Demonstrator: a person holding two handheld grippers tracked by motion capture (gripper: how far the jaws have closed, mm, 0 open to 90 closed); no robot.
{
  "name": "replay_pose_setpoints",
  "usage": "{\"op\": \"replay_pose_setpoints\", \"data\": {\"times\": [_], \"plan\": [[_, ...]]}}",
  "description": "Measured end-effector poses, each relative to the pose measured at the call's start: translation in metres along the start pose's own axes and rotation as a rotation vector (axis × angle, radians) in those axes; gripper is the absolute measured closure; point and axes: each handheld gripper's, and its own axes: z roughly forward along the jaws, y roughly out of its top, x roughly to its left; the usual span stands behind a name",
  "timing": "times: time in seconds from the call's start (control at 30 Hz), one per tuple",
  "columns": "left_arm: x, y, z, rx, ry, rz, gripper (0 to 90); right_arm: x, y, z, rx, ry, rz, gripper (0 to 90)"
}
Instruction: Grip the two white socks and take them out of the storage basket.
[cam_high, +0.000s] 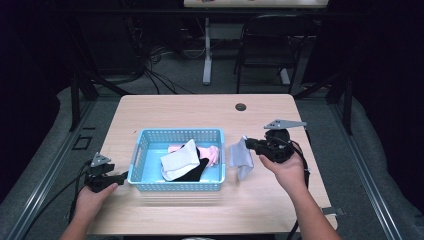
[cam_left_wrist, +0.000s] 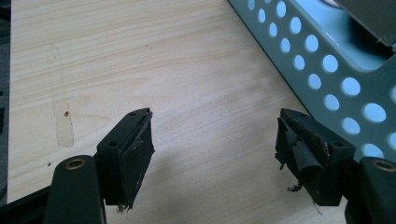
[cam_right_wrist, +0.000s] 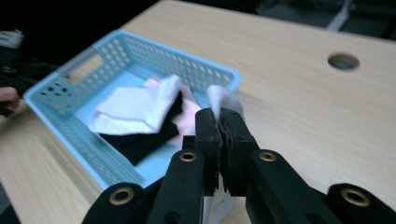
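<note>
Right tongs (cam_high: 248, 144), clenched on a grey cloth (cam_high: 241, 157) hanging just right of the blue basket (cam_high: 140, 150), risk snagging its trailing hem on the basket rim, while the released left tongs (cam_high: 119, 176) rest on the desk (cam_high: 175, 107).

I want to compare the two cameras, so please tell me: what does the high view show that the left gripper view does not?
High view alone: the right gripper shut on a grey cloth hanging beside the basket, the white cloth, black cloth and pink cloth inside it, the table's round hole, a chair behind, and both forearms.

Left gripper view alone: the worn, frayed pads of the left gripper, jaws apart with nothing between them.

Both: the wooden table and the blue basket with its perforated wall.
</note>
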Motion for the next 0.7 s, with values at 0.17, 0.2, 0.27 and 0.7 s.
{"op": "replay_pose_setpoints", "data": {"times": [0.17, 0.2, 0.27, 0.7], "plan": [[0.000, 0.000, 0.000, 0.003, 0.000, 0.000, 27.3, -0.023, -0.022, 0.011, 0.039, -0.064, 0.053, 86.6], [0.000, 0.000, 0.000, 0.003, 0.000, 0.000, 27.3, -0.023, -0.022, 0.011, 0.039, -0.064, 0.053, 86.6], [0.000, 0.000, 0.000, 0.003, 0.001, 0.000, 27.3, -0.033, -0.030, 0.012, 0.051, -0.100, 0.069, 86.6], [0.000, -0.001, 0.001, 0.012, 0.005, 0.004, 27.3, -0.075, -0.067, 0.013, 0.021, -0.186, 0.214, 86.5]]}}
